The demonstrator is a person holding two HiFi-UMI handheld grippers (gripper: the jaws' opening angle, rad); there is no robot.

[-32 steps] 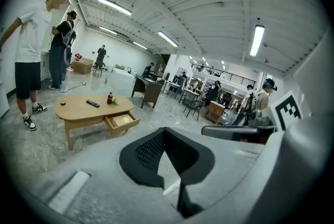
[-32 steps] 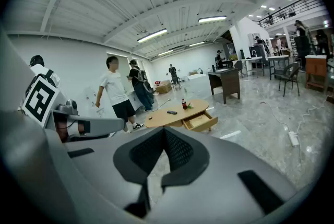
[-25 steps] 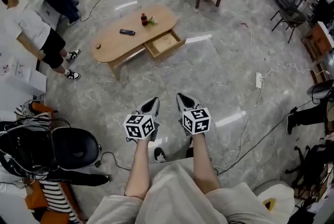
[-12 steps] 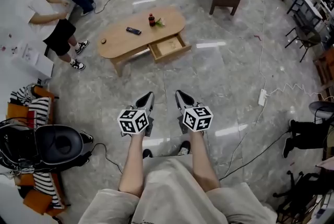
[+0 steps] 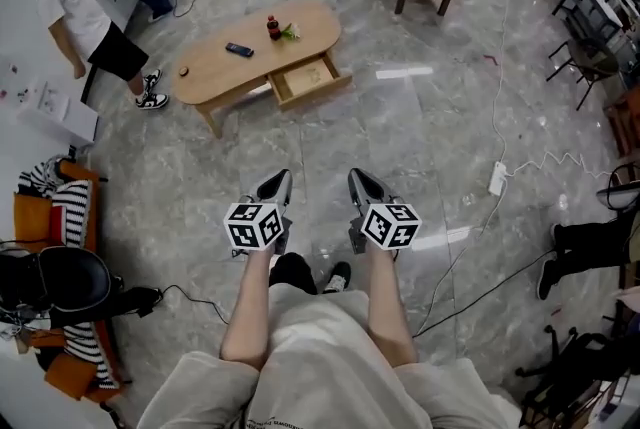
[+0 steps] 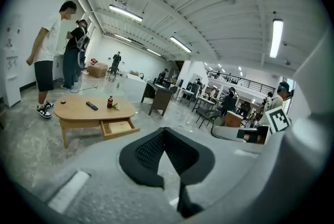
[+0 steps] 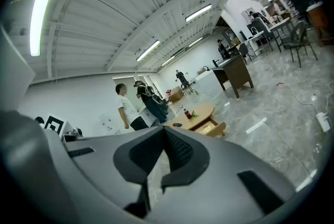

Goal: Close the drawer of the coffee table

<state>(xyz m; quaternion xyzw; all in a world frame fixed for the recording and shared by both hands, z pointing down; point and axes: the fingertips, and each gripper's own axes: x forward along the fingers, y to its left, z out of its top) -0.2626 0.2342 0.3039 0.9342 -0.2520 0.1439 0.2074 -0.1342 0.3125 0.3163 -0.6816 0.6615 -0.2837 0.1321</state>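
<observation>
Drawer (image 5: 308,78) open on table (image 5: 215,67). Left gripper (image 5: 272,189) and right gripper (image 5: 364,189) well apart from it, jaws together, empty.

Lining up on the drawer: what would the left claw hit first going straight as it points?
Likely bare floor, short of the coffee table; the left claw aims slightly right of the open drawer. Depth is uncertain.
</observation>
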